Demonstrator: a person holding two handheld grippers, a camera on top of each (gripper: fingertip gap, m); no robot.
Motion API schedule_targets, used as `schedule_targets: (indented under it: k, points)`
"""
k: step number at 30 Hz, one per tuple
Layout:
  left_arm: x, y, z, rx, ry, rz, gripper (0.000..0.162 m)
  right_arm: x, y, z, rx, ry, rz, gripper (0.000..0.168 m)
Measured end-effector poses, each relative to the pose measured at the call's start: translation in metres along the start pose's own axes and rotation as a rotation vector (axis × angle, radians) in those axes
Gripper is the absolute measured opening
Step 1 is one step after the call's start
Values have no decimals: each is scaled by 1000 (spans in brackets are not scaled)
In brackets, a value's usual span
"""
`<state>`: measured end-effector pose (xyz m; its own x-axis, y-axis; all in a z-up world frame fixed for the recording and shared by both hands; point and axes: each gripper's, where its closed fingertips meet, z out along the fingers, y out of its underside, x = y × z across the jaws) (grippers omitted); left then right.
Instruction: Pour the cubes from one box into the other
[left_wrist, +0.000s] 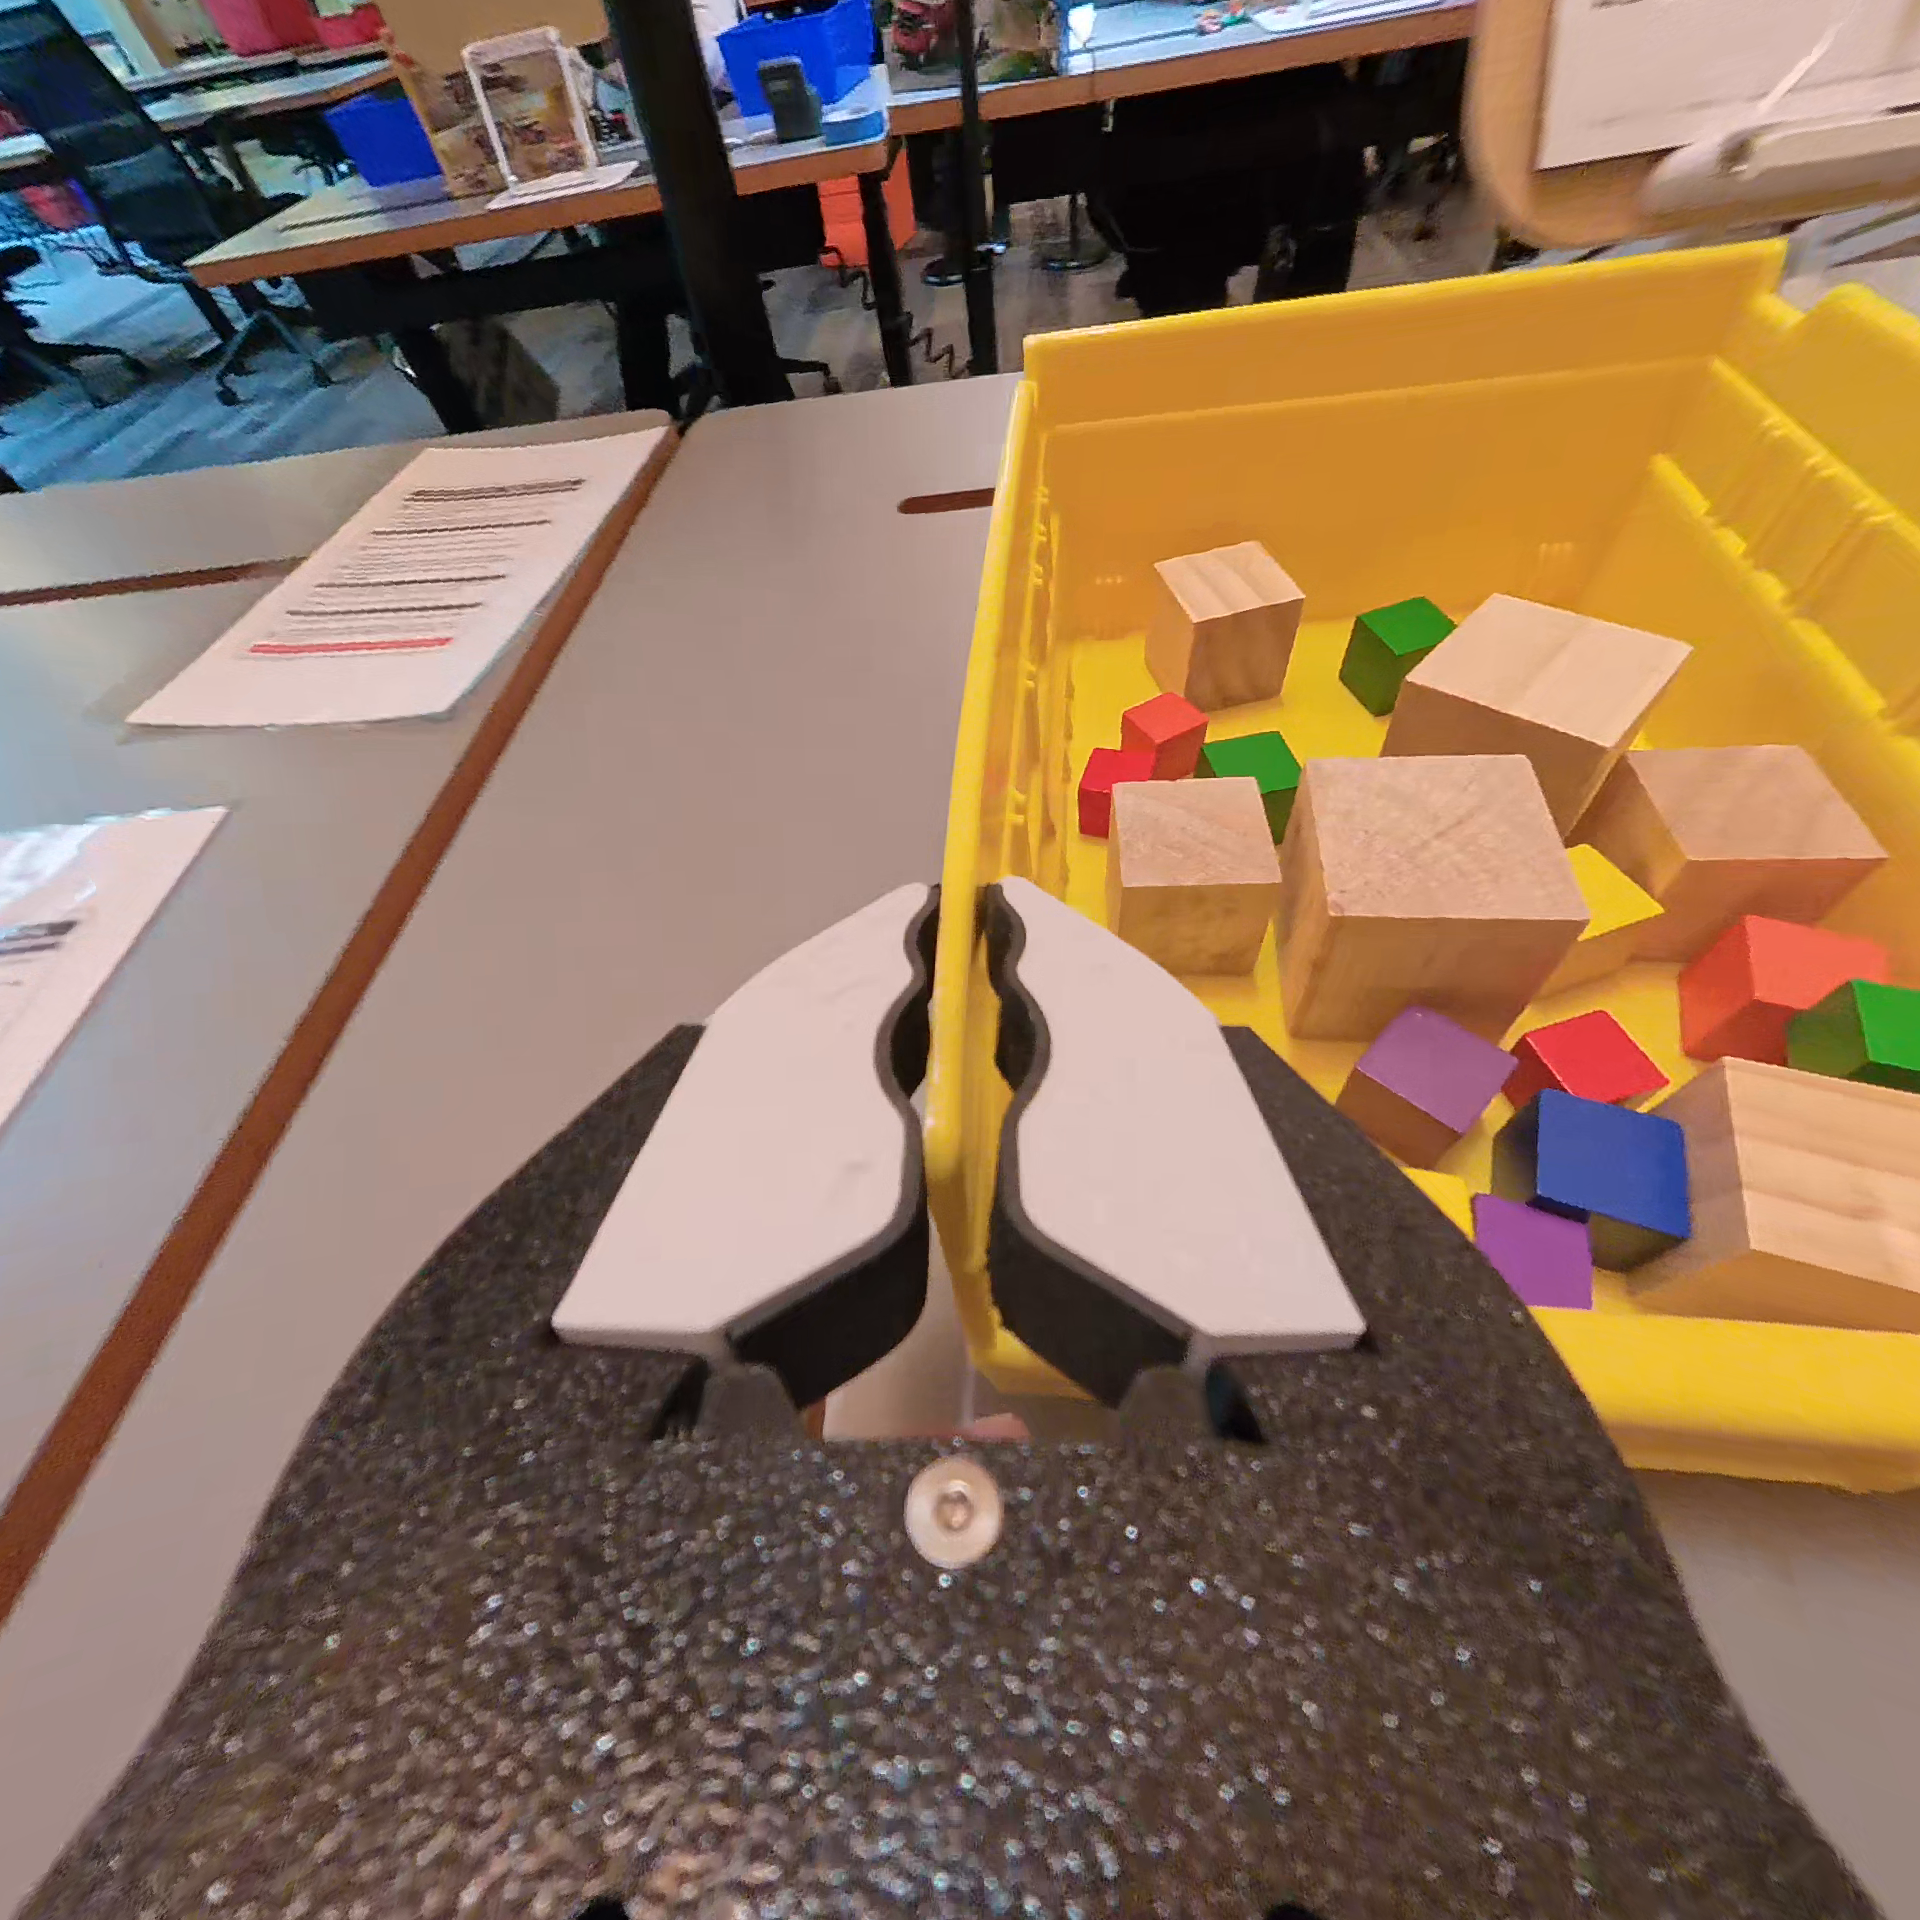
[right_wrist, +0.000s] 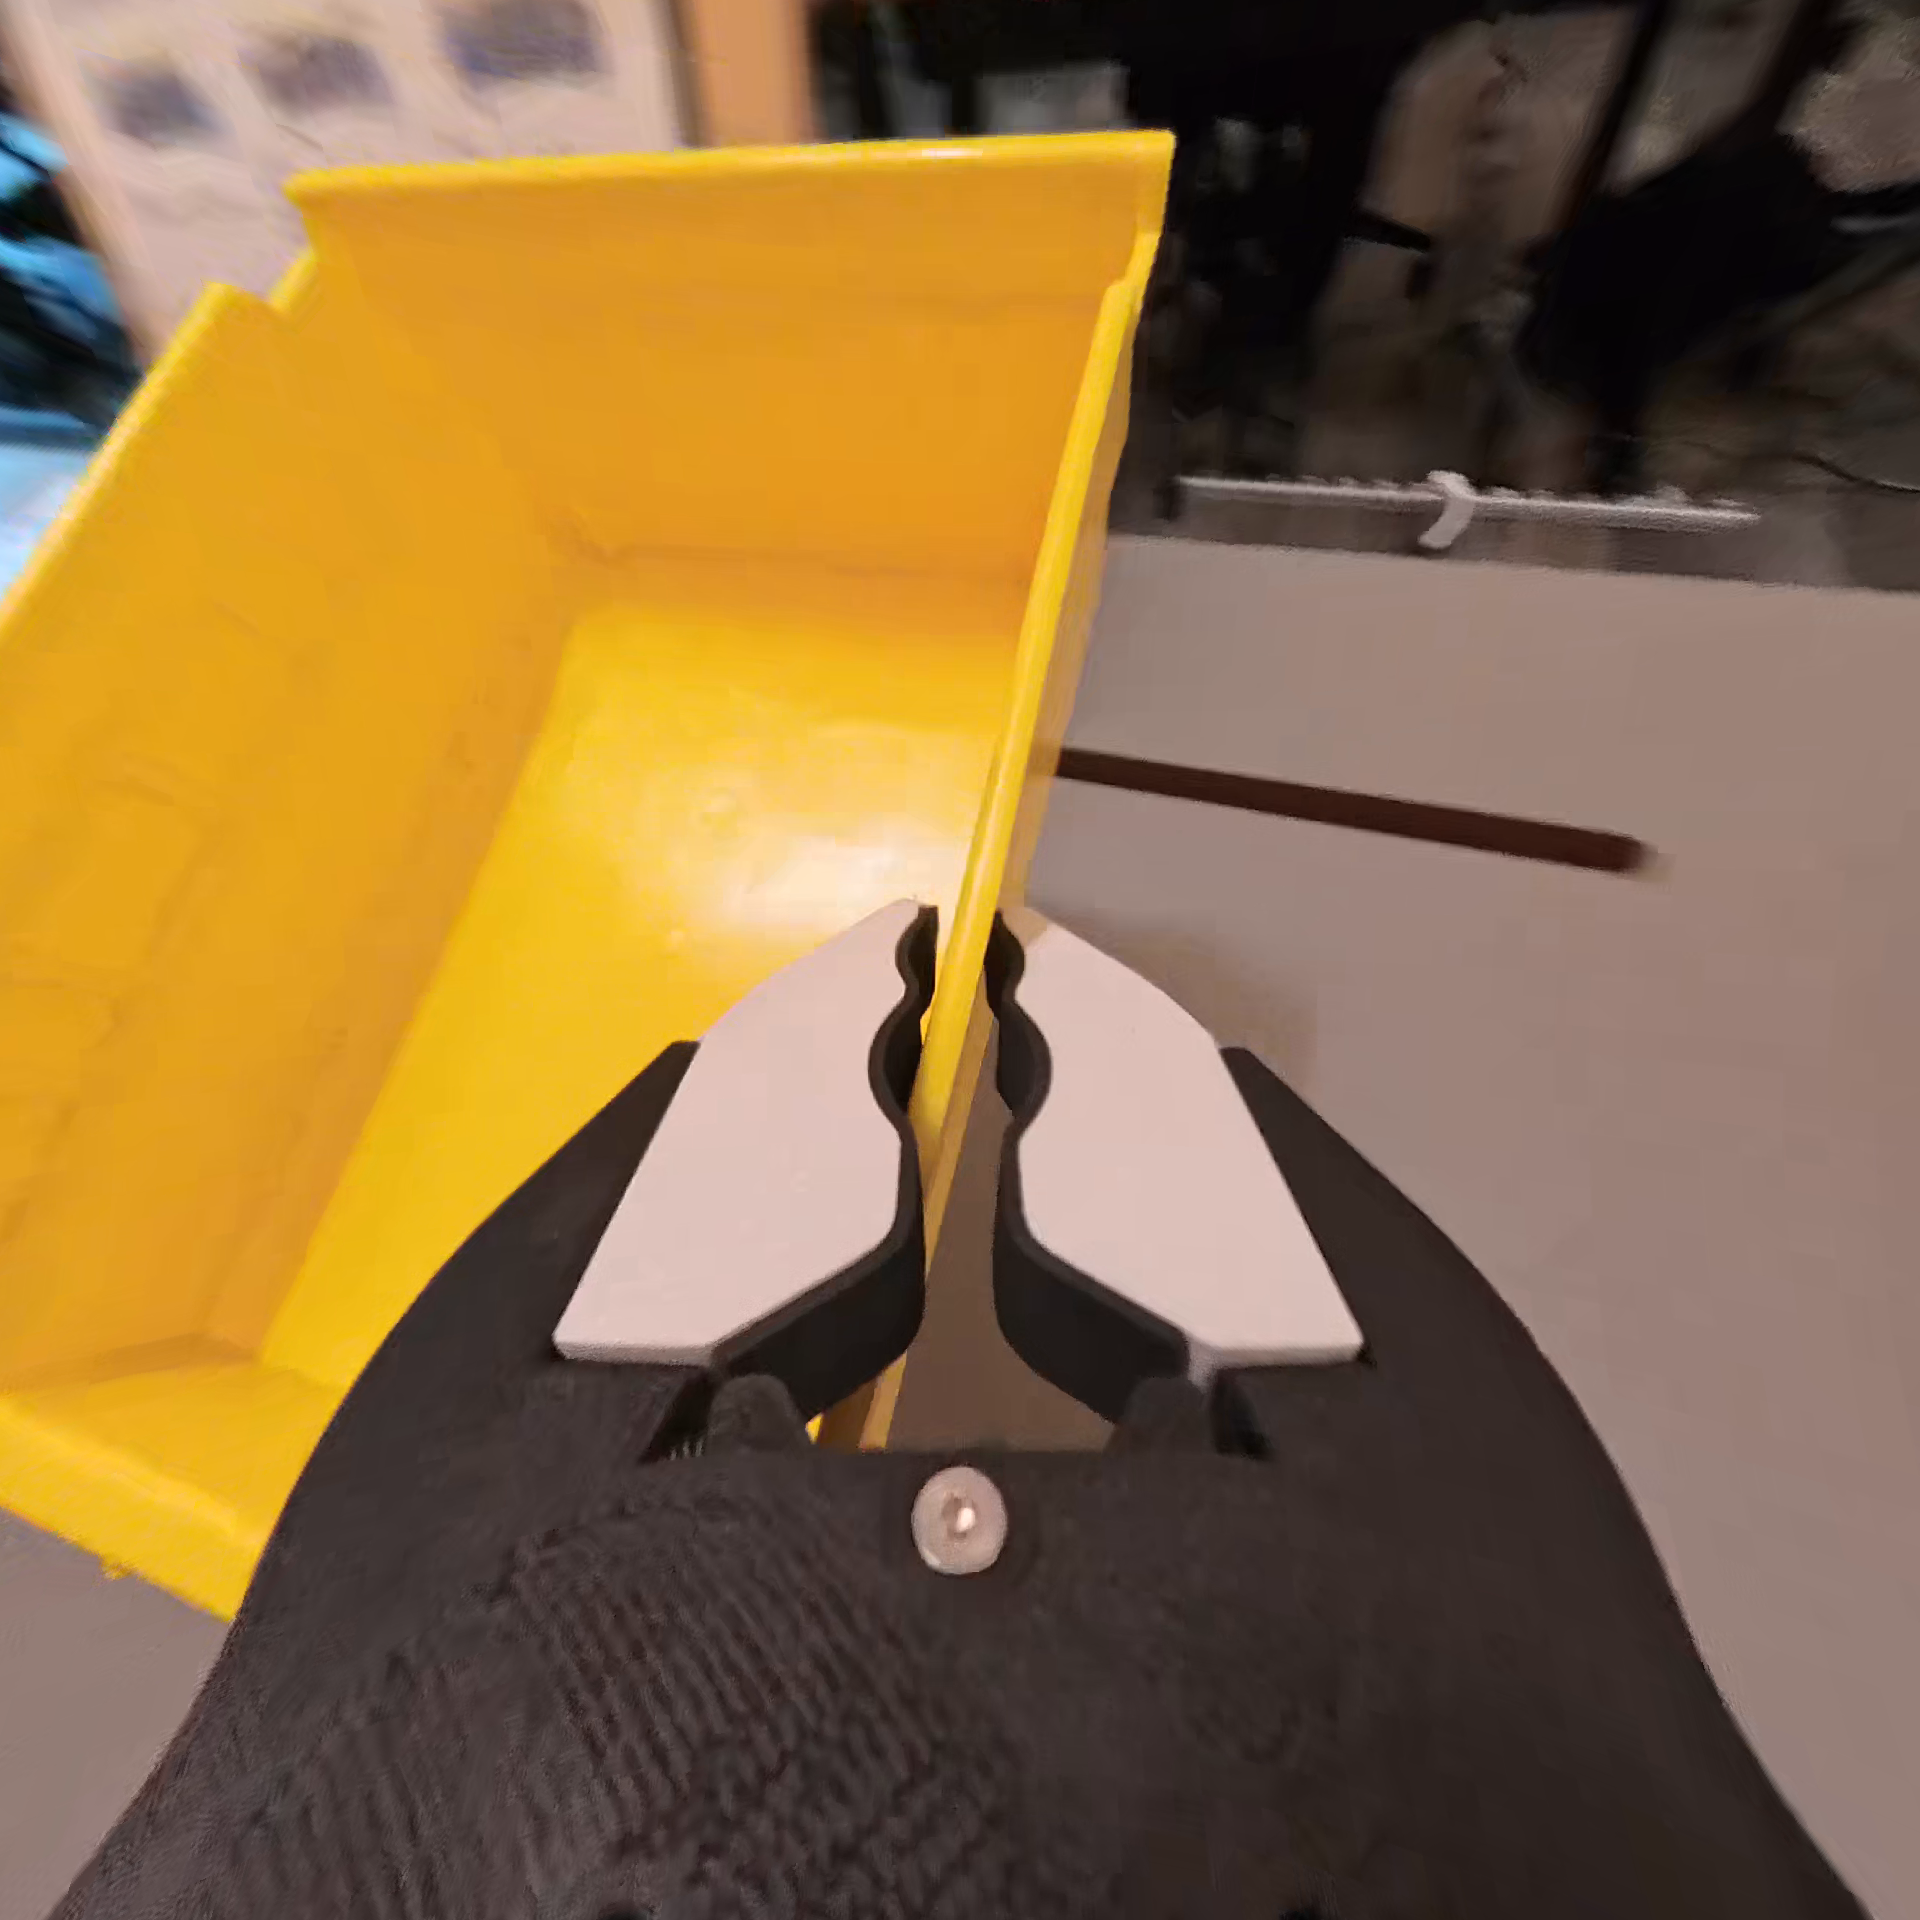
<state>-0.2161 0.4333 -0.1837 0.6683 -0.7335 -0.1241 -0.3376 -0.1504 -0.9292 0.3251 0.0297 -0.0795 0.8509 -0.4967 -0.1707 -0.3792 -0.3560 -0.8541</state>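
Between the left jaws: the left gripper (left_wrist: 961, 904) pinches the left wall of the full yellow box (left_wrist: 1351, 416), which sits on the grey table (left_wrist: 748, 727).
Between the right jaws: the right gripper (right_wrist: 961, 920) pinches the right wall of the empty yellow box (right_wrist: 727, 364), tilted and apparently lifted.
Cubes (left_wrist: 1434, 894): wooden and coloured, piled right of the left jaws inside the full box.
Relation: the boxes appear to lie side by side; the empty one's edge seems to show at the far right.
Judgement: pouring looks finished, or the full box is next.
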Motion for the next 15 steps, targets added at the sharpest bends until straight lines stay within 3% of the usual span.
schedule_targets:
  k: [3, 6, 15]
  points:
    - [-20, -7, 27, -7, -7, 5, 7, 65, 36, -6, -54, 151, -33, 9]
    - [-39, -13, 52, -15, -41, 40, 8, 103, 60, -3, -84, 184, -19, 10]
    - [-62, -25, 93, -14, -66, 47, 8, 140, 80, 32, -126, 98, 36, 9]
